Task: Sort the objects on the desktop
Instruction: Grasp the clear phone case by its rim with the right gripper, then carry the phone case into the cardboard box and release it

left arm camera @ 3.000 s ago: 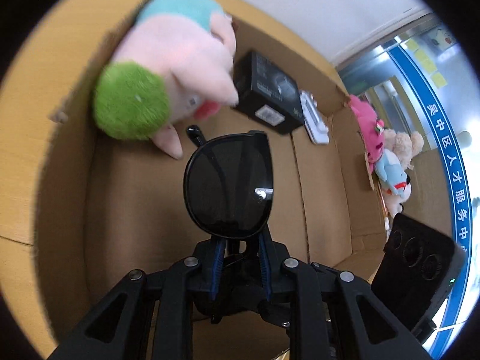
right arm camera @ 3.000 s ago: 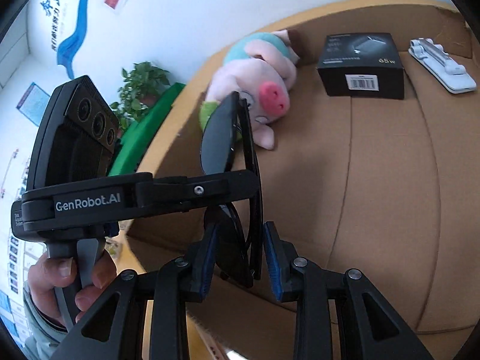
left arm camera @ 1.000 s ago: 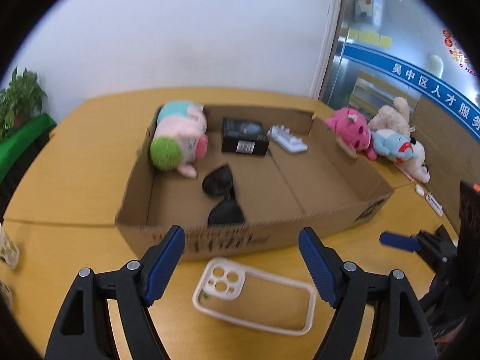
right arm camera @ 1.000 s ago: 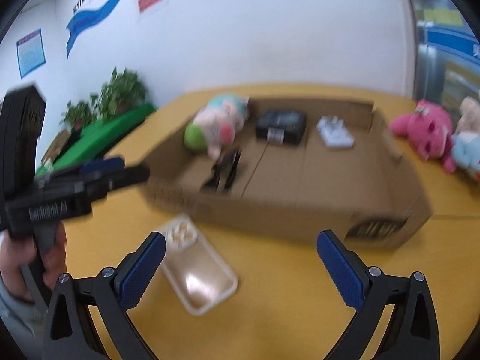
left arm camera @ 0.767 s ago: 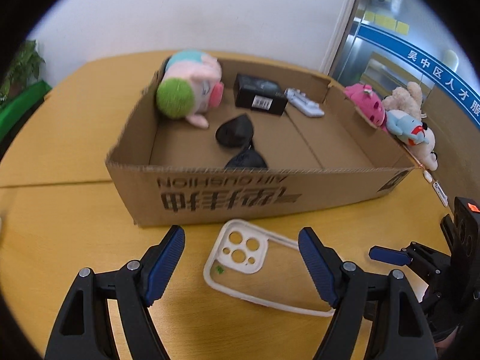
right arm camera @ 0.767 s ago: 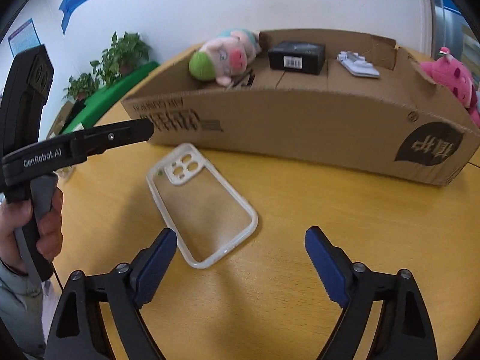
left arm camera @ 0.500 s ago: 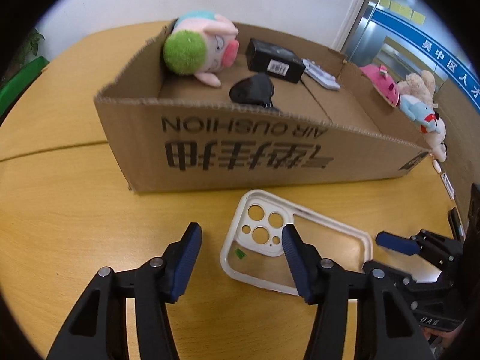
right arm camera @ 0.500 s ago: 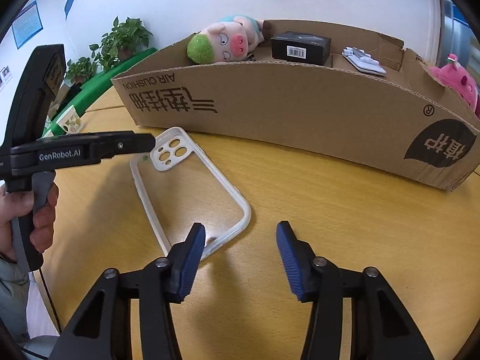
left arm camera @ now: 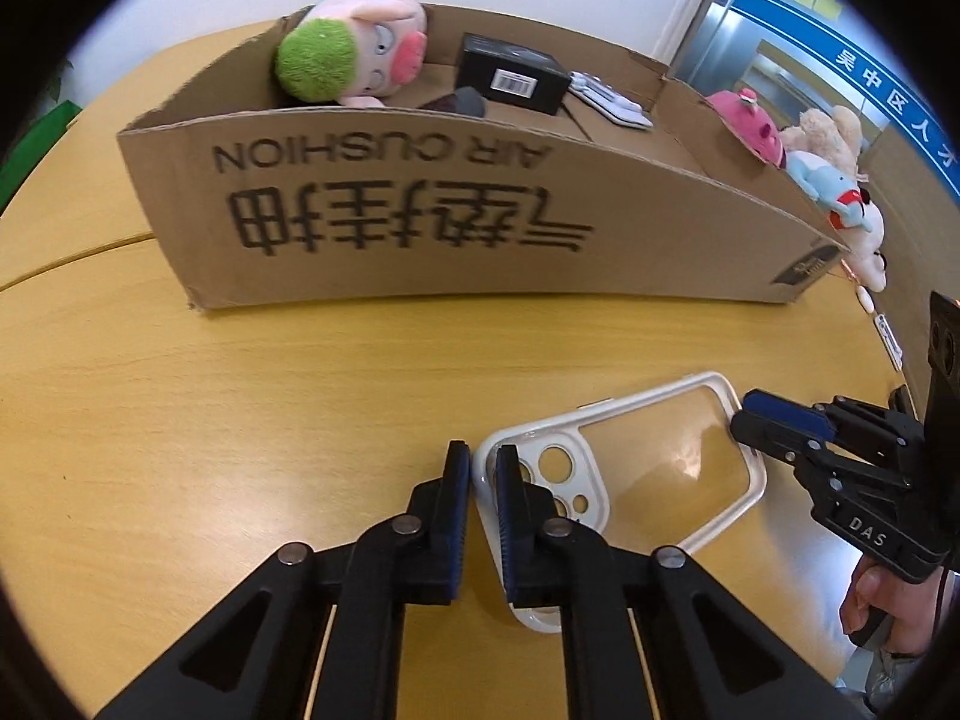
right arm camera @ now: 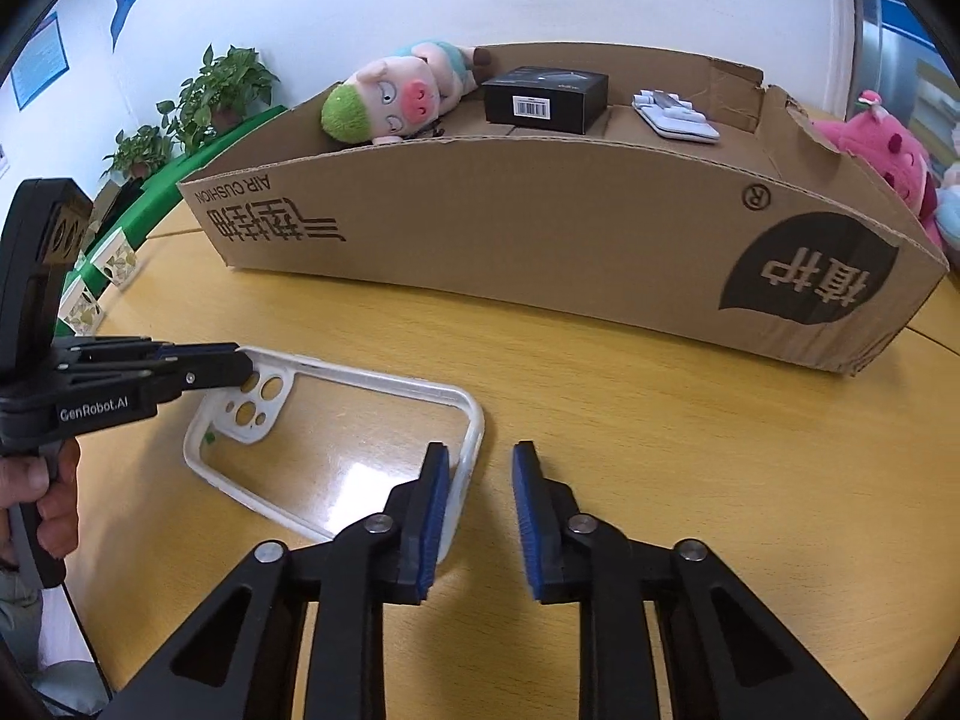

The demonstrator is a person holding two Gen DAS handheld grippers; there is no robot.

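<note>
left gripper [left arm camera: 479, 483]: black plastic, two fingers with cut-out triangular windows, silver rivet at each pivot
pads [left arm camera: 457, 516]: blue, ribbed rubber strips on the inner faces
right gripper [right arm camera: 480, 516]: same build, black arms, blue pads, round silver screws
markings: white "GenRobot.AI" on the side of the left one, "DAS" on the side of the right
handle: black pistol-style grip with a boxy black camera housing on top
sleeve [right arm camera: 15, 618]: bit of grey-green cuff
</note>
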